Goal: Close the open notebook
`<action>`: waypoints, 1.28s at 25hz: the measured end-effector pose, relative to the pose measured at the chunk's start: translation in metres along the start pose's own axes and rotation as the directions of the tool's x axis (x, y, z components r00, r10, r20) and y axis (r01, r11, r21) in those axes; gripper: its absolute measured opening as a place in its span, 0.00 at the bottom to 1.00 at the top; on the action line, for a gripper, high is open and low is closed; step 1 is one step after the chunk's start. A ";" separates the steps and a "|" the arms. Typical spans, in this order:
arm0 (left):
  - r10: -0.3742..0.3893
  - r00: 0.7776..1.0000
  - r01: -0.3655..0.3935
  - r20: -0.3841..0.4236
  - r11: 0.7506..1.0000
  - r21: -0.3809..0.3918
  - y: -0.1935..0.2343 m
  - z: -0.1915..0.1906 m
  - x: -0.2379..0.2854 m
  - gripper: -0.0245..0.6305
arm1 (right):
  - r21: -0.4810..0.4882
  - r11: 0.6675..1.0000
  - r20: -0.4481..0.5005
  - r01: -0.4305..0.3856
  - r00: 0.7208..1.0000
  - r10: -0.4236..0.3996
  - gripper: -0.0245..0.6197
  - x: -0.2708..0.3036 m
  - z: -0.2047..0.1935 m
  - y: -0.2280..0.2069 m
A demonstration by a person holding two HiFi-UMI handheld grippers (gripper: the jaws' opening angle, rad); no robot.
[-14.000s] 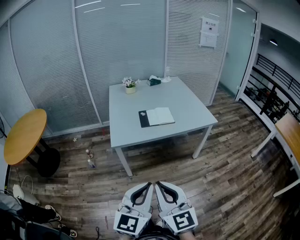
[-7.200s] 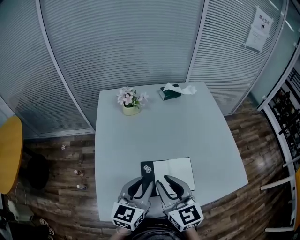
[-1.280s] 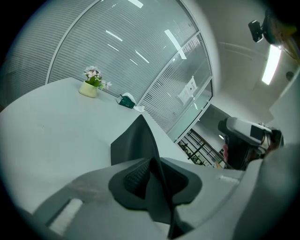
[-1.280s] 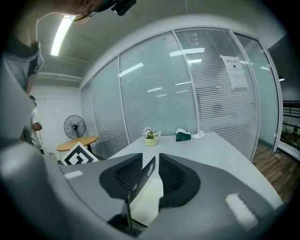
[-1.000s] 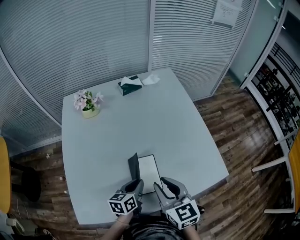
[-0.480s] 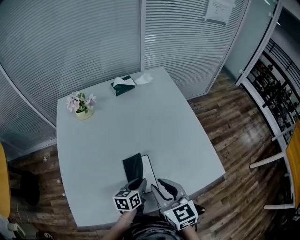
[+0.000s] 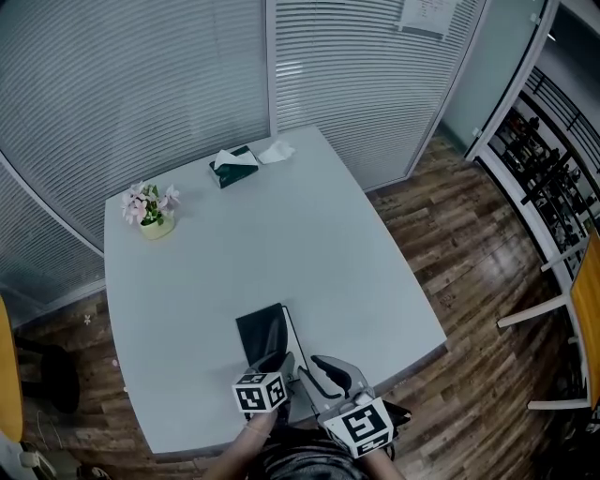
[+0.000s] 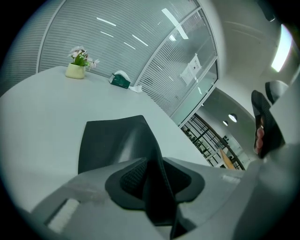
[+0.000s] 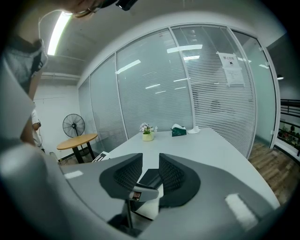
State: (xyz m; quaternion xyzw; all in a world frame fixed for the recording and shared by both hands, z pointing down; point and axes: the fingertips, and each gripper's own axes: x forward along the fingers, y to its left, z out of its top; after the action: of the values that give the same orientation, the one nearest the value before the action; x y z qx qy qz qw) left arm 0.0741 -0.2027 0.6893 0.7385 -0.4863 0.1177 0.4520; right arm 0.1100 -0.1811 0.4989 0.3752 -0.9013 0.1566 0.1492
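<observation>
Two tools sit at the bench's [image 7: 281, 225] near edge. The left tool [image 7: 278, 362] has the notebook's [image 7: 262, 336] black cover [image 8: 112, 140] between its opening jaws, the pads apparently not pinching it. The right tool [image 7: 324, 367] stands open and empty just beside. Recommended: let the cover settle flat over the pages [image 9: 146, 208], then withdraw without dragging. The notebook lies directly ahead of the left tool, its near edge raised.

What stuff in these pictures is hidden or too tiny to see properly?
Pages of the notebook: head view, its dark cover hides them; the left tool hides its near end.
Left tool's pads: left gripper view, jaws opening with the cover between them; dark on dark hides any touch.
Paper notice: head view, cut off by the top edge, print too small.
</observation>
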 end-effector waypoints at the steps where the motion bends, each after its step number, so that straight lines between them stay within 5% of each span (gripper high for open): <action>1: 0.006 1.000 -0.006 -0.005 1.000 0.000 0.000 -0.002 0.003 0.20 | 0.004 1.000 -0.007 -0.002 1.000 0.002 0.21 -0.001 -0.001 0.000; 20: 0.091 0.996 -0.090 0.011 0.994 -0.066 0.001 -0.015 0.030 0.26 | -0.022 0.996 -0.039 -0.081 0.996 0.080 0.21 0.006 -0.006 -0.003; 25: 0.026 1.000 -0.026 -0.006 1.000 0.003 -0.008 -0.023 0.036 0.35 | -0.019 0.995 -0.041 -0.097 0.995 0.096 0.21 0.012 -0.008 0.000; 32: -0.054 0.998 0.057 0.039 0.995 -0.077 -0.002 -0.013 0.018 0.27 | -0.015 0.995 -0.043 -0.096 0.994 0.096 0.21 0.021 -0.015 -0.004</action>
State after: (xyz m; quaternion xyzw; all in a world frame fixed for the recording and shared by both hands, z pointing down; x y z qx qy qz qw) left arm 0.0883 -0.2035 0.7066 0.7356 -0.4779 0.0724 0.4747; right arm 0.1011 -0.1910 0.5214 0.3268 -0.9162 0.1640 0.1639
